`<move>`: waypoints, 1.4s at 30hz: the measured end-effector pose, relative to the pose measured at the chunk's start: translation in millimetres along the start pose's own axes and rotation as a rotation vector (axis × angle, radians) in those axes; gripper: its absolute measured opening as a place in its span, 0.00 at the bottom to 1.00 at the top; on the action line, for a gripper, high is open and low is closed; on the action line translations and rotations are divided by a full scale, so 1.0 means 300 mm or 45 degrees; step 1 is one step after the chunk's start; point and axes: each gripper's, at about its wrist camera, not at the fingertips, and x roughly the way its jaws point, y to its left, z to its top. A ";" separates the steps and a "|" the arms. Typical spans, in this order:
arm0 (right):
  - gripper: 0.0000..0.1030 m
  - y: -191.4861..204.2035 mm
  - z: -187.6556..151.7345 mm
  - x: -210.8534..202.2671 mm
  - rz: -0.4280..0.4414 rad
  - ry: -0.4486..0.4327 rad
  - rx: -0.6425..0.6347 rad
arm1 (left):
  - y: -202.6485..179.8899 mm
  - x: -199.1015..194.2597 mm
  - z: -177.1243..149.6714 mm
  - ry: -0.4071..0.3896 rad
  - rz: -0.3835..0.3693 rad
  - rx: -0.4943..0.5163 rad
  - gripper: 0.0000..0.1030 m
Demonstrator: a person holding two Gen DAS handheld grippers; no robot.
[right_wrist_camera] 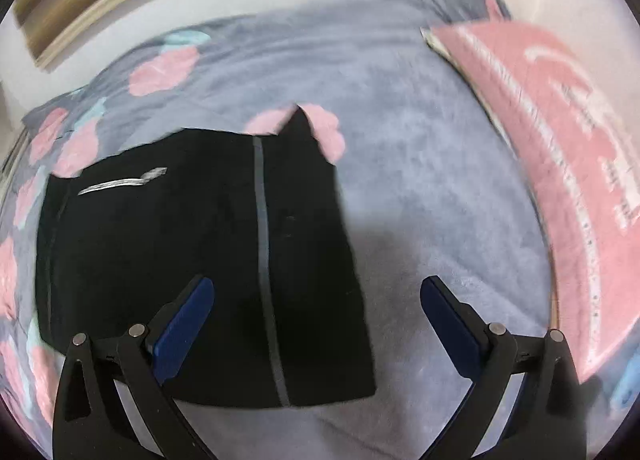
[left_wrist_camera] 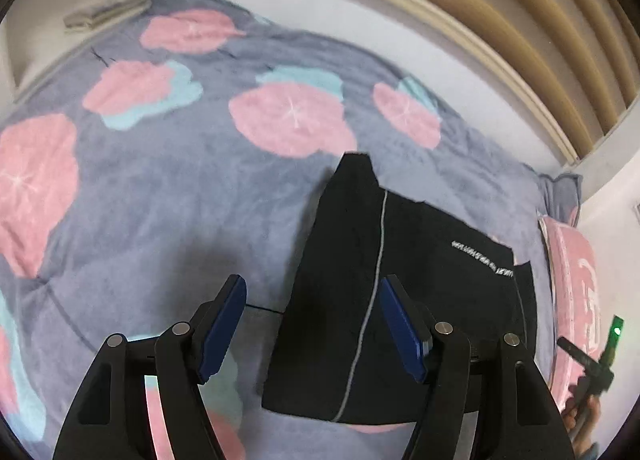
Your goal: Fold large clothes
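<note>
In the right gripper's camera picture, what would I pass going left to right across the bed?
Flowered grey blanket with pink blossoms at the left edge → folded black garment → its grey stripe → bare grey blanket → pink pillow.

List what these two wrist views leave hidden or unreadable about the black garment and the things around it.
- White lettering on the black garment: too small in the left wrist view, motion-smeared in the right.
- Garment type: folded, so its layers hide its shape.
- Pink pillow: print blurred in the right wrist view, cut by the edge in the left.
- Floral blanket: near edge hidden behind the open left tongs and open right tongs.
</note>
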 end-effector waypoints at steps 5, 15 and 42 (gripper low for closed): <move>0.97 -0.104 0.044 0.158 0.098 0.118 0.125 | 0.029 0.192 0.039 0.138 -0.089 0.026 0.68; 0.95 -0.061 0.026 0.381 0.395 0.310 0.010 | 0.042 0.499 0.048 0.387 -0.283 0.008 0.68; 1.00 0.030 0.032 0.532 0.651 0.453 -0.104 | 0.031 0.591 -0.012 0.569 -0.680 -0.111 0.76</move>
